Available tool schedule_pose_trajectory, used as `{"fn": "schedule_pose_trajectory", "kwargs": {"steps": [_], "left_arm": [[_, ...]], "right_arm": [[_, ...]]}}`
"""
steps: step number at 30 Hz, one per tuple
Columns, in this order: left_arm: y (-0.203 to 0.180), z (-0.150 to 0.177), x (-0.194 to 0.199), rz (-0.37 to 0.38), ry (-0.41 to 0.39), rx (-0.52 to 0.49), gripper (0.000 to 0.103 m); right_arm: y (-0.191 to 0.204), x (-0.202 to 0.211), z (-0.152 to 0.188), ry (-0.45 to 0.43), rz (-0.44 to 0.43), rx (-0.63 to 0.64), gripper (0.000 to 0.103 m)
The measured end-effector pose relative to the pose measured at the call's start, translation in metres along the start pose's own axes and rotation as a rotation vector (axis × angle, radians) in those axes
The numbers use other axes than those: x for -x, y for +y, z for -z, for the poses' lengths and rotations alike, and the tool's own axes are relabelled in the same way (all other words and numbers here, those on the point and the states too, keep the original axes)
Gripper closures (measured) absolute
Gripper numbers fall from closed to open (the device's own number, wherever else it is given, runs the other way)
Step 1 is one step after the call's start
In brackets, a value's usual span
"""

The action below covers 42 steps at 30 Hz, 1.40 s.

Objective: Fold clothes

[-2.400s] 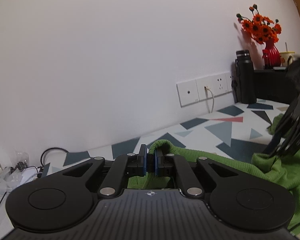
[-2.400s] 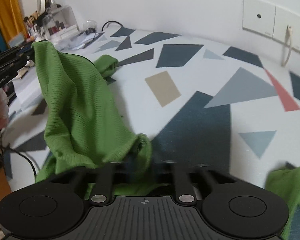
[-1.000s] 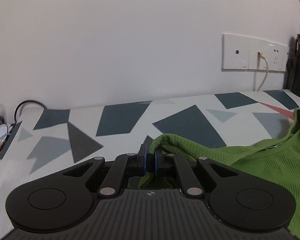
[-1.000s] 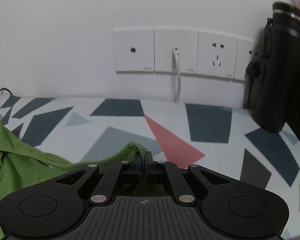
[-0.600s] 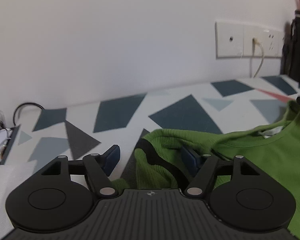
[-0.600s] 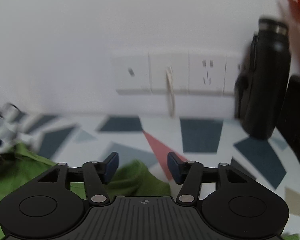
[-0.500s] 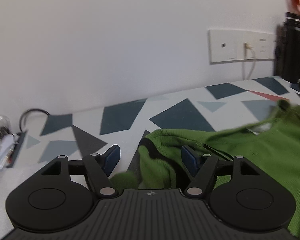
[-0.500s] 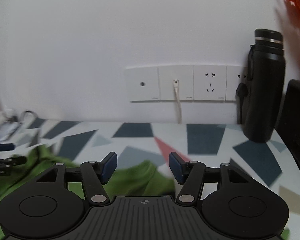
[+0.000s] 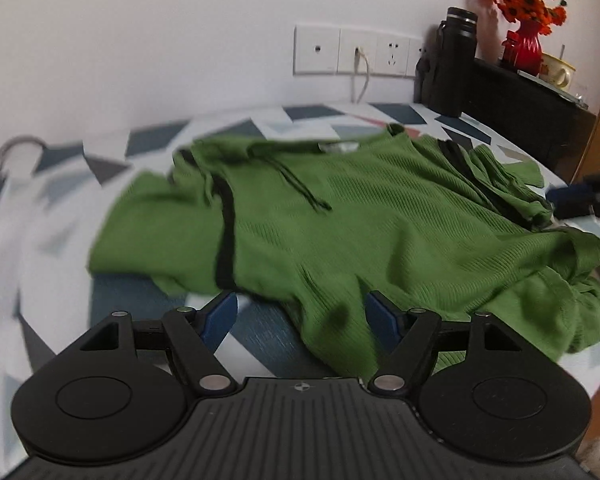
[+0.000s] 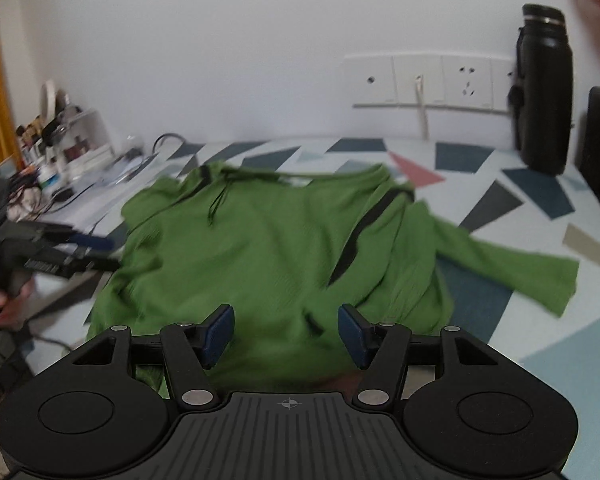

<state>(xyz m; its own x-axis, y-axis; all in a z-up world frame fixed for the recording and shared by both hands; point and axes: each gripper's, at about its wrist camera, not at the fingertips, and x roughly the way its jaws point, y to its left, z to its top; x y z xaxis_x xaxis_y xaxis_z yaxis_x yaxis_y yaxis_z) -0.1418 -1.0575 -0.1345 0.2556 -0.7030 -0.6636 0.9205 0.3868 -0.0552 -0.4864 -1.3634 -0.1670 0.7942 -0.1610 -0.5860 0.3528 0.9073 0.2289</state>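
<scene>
A green ribbed top (image 9: 352, 216) with black seam stripes and a dark drawstring lies spread on the patterned table, collar toward the wall. The same green top (image 10: 268, 256) fills the middle of the right wrist view, one sleeve stretched out to the right. My left gripper (image 9: 302, 316) hovers open above the near hem, nothing between its blue pads. My right gripper (image 10: 286, 334) is open too, over the garment's near edge. The left gripper (image 10: 60, 248) also shows at the left of the right wrist view, held by a hand.
A black bottle (image 10: 544, 92) stands by the wall sockets (image 9: 356, 56) with a white cable plugged in. A red vase of orange flowers (image 9: 524, 12) sits on a black cabinet at the right. Cluttered bottles and cables (image 10: 56, 148) crowd the table's left end.
Both grippers let go of the top's shoulders, opened, and pulled back toward the near edge. The top now lies spread flat on the table.
</scene>
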Motion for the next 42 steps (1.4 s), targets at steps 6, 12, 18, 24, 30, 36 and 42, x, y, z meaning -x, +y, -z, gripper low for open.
{"fn": "schedule_pose_trajectory", "kwargs": {"steps": [6, 12, 18, 24, 30, 36, 42], "left_arm": [[0.032, -0.008, -0.027, 0.025, 0.021, 0.222, 0.049], [0.043, -0.008, -0.035, 0.040, -0.021, 0.312, 0.049], [0.052, -0.005, -0.039, 0.048, -0.052, 0.317, 0.090], [0.087, 0.000, -0.021, -0.023, -0.095, 0.314, 0.094], [0.113, 0.009, -0.015, -0.034, -0.081, 0.357, 0.094], [0.105, 0.004, -0.015, -0.033, -0.052, 0.278, 0.086], [0.086, 0.007, -0.005, -0.027, -0.050, 0.193, 0.066]], "right_arm": [[-0.010, -0.010, -0.001, -0.023, 0.039, -0.074, 0.048], [-0.034, -0.021, -0.019, -0.067, 0.130, -0.125, 0.041], [-0.033, -0.060, -0.021, 0.015, 0.158, -0.057, 0.053], [-0.052, -0.066, -0.023, 0.012, 0.213, -0.088, 0.090], [-0.093, -0.048, -0.020, -0.029, 0.205, -0.289, 0.089], [-0.082, -0.027, -0.019, -0.081, 0.165, -0.280, 0.068], [-0.057, -0.009, -0.015, -0.083, 0.183, -0.163, 0.059]]}}
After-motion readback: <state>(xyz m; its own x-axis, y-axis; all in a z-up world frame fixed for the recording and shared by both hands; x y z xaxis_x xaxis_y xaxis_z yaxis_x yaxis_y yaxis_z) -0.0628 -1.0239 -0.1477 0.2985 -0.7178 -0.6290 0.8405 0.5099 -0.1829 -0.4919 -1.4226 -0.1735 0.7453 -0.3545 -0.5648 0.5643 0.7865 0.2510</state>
